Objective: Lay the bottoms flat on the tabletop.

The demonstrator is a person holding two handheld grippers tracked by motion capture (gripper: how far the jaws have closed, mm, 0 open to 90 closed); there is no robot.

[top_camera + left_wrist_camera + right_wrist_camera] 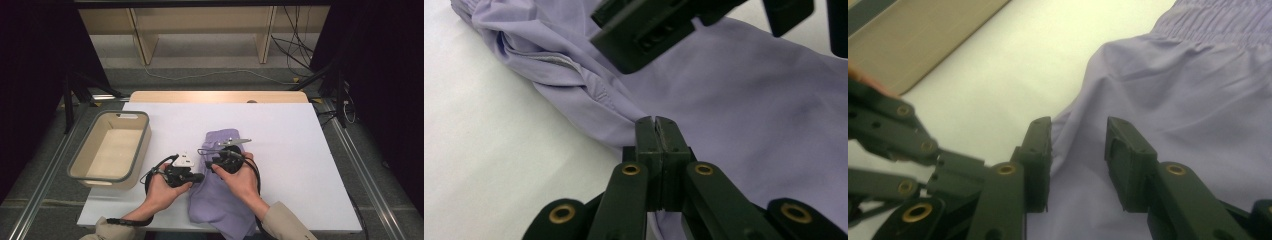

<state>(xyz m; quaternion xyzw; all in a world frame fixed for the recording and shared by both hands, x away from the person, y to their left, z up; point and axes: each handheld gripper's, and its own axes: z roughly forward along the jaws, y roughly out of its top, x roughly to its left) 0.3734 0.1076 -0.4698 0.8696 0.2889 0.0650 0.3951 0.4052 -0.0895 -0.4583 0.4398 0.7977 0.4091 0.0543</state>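
A lavender garment (220, 200) lies crumpled on the white table (295, 150), its gathered waistband at the far end. My left gripper (200, 177) lies low at the garment's left edge. In the left gripper view it (657, 127) is shut, and the garment's (744, 115) edge folds run into its tips. My right gripper (212, 159) hovers over the middle of the cloth, just right of the left one. In the right gripper view it (1078, 145) stands open, with the garment (1188, 95) lying under the gap and the pads off the cloth.
A beige bin (142, 145) with a grey rim stands empty at the table's left, and its wall (923, 40) is seen in the right gripper view. Bare white tabletop lies right of the garment. Wooden shelving and cables sit beyond the far edge.
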